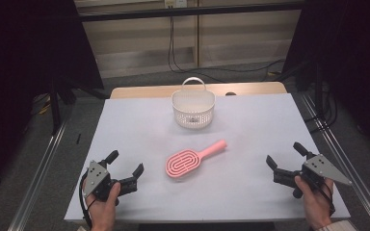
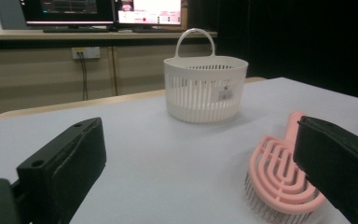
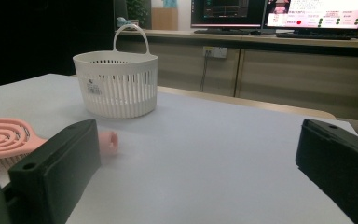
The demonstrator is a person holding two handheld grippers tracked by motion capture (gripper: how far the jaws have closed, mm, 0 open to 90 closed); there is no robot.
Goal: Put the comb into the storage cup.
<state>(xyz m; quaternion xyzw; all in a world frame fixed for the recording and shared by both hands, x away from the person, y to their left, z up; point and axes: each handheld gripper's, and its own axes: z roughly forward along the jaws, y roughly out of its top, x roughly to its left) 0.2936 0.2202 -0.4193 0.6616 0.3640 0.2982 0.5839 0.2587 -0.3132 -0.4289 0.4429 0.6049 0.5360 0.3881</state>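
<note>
A pink hairbrush [image 1: 190, 160] lies flat in the middle of the white table [image 1: 250, 120], handle pointing up and to the right. Behind it stands a white slotted basket [image 1: 193, 107] with an upright handle. My left gripper [image 1: 125, 162] rests at the front left, open and holding nothing, aimed toward the brush. At the front right my right gripper [image 1: 286, 153] is open too, with nothing between its jaws. In the left gripper view the hairbrush [image 2: 279, 175] lies beside the right jaw and the basket [image 2: 205, 87] stands farther off. In the right gripper view the hairbrush [image 3: 4, 135] lies at the left, the basket [image 3: 116, 83] beyond it.
Metal rails [image 1: 38, 166] run along both sides of the table. A wooden tabletop edge [image 1: 144, 90] shows behind the white sheet. Monitors [image 3: 279, 11] sit on a counter past the table, cables [image 1: 173, 53] hanging below.
</note>
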